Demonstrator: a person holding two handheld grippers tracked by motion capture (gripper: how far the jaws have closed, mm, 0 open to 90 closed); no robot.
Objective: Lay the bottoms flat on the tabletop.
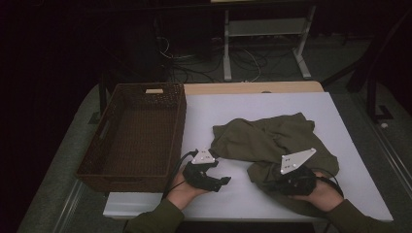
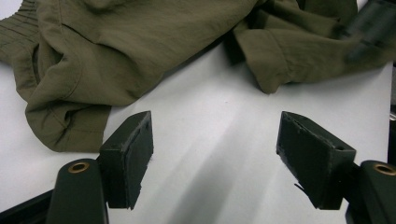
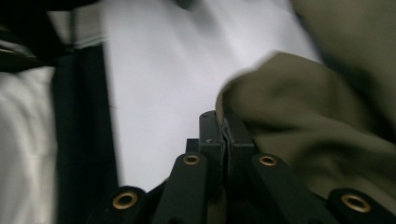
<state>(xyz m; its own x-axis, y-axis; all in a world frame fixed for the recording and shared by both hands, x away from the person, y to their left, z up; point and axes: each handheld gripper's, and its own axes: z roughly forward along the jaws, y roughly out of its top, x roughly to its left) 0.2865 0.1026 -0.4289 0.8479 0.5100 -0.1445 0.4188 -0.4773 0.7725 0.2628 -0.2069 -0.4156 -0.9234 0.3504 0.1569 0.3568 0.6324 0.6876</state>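
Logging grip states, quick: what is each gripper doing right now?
Left gripper: open, nothing between the jaws, above the bare table.
Right gripper: shut on the olive garment, pinching its edge.

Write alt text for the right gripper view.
The right gripper is shut on an edge of an olive cloth, which bunches up to the right of its black jaws. Behind lies the white table, with a dark strip at left; the picture is blurred.

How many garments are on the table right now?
1: an olive garment crumpled right of the basket; the right gripper pinches its near edge. Folds could hide another.
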